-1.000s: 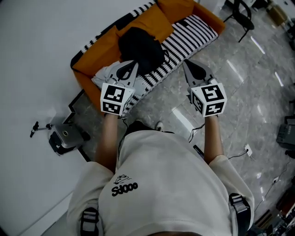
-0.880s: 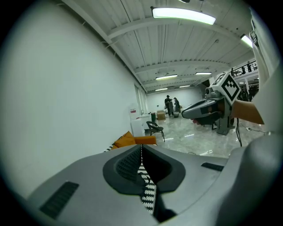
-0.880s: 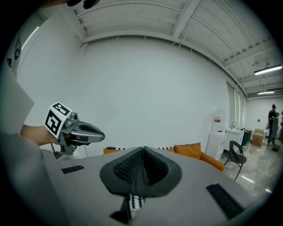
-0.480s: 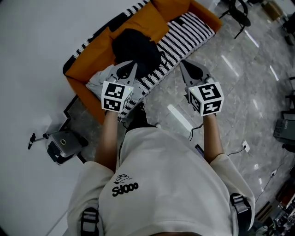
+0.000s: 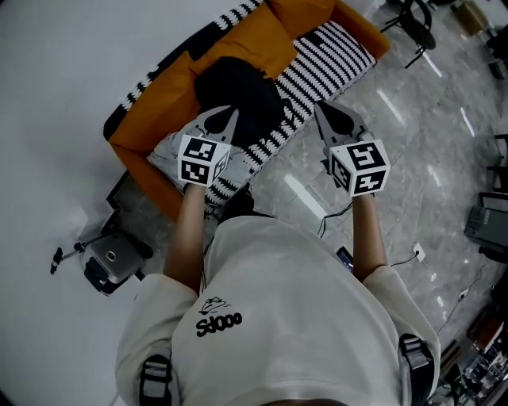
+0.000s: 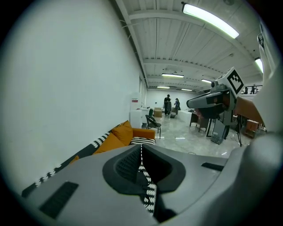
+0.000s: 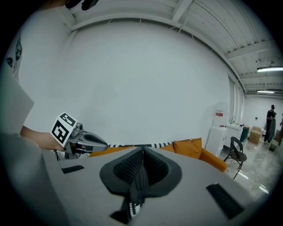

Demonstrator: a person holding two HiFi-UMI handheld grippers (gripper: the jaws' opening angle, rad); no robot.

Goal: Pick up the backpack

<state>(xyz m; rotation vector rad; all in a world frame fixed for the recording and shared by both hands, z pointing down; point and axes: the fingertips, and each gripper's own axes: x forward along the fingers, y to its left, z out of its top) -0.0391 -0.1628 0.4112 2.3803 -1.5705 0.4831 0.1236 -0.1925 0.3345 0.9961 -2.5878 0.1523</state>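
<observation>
A black backpack (image 5: 236, 86) lies on an orange sofa (image 5: 151, 119) draped with a black-and-white striped cover (image 5: 325, 59). My left gripper (image 5: 229, 115) is shut and empty, its tip over the backpack's near edge. Further right, my right gripper (image 5: 321, 109) hangs over the cover's front edge, also shut and empty. In the left gripper view the shut jaws (image 6: 141, 148) point along the sofa (image 6: 121, 134), with the right gripper (image 6: 208, 101) at upper right. The right gripper view shows its shut jaws (image 7: 142, 152), with the left gripper (image 7: 84, 141) to their left.
A pale grey cloth (image 5: 168, 144) lies on the sofa's near end. A small machine with a tripod (image 5: 109, 258) stands on the floor by the white wall. Cables (image 5: 413, 258) trail over the grey tiled floor. A dark chair (image 5: 413, 20) stands beyond the sofa.
The person has stepped closer to the sofa. Both grippers have moved forward and a little down, so they now hang over the sofa's front edge. Both stay shut.
</observation>
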